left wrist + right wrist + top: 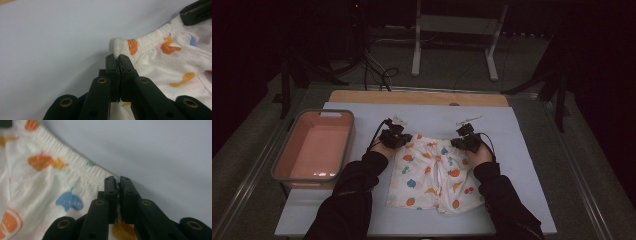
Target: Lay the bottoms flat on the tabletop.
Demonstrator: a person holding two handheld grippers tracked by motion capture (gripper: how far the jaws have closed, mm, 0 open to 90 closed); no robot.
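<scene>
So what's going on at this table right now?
A person holds a gripper in each hand and works on a pair of printed children's shorts lying flat on the table. The left gripper and the right gripper are each clamped on a corner of the elastic waistband. A pink tub waits at the left.
</scene>
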